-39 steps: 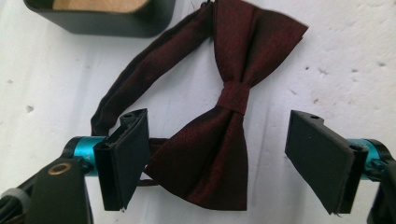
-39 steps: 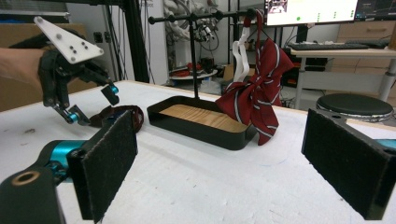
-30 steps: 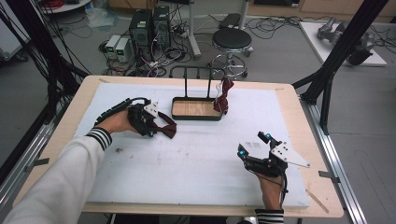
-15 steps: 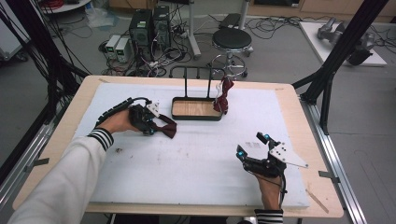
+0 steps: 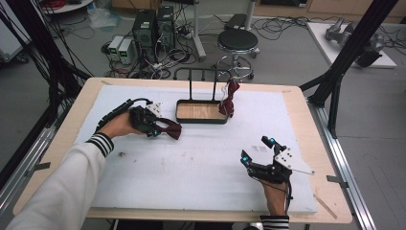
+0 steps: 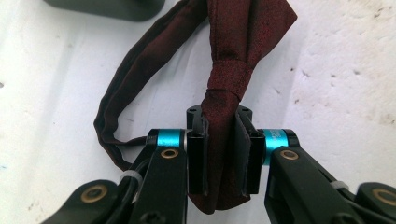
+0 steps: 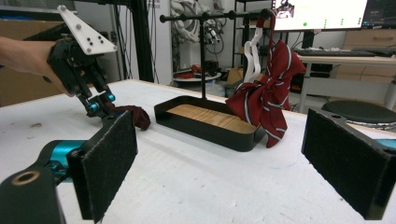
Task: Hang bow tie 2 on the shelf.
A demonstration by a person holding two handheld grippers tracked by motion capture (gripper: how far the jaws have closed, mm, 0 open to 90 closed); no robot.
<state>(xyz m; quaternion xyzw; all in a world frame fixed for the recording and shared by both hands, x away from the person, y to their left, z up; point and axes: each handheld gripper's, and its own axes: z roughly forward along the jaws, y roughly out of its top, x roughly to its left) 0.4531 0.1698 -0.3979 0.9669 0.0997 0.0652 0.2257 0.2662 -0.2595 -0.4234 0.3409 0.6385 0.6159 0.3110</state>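
Observation:
A dark red bow tie (image 5: 171, 130) (image 6: 233, 74) lies on the white table cover, left of the black tray. My left gripper (image 5: 156, 128) (image 6: 219, 135) has just been closing its jaws and is now shut on one wing of it, just below the knot; its strap loops off to the left. In the right gripper view the left gripper (image 7: 100, 106) pins the bow tie (image 7: 135, 115) to the table. My right gripper (image 5: 256, 148) (image 7: 219, 158) rests open near the front right, holding nothing.
A black tray with a wooden floor (image 5: 201, 120) (image 7: 205, 128) carries an upright rack (image 5: 201, 72). A red striped bow tie (image 5: 230, 98) (image 7: 268, 100) hangs from the rack's right end. A stool and computers stand beyond the table's far edge.
The left gripper's jaws have closed on the dark red bow tie. The hand itself has barely shifted. The right hand has stayed still.

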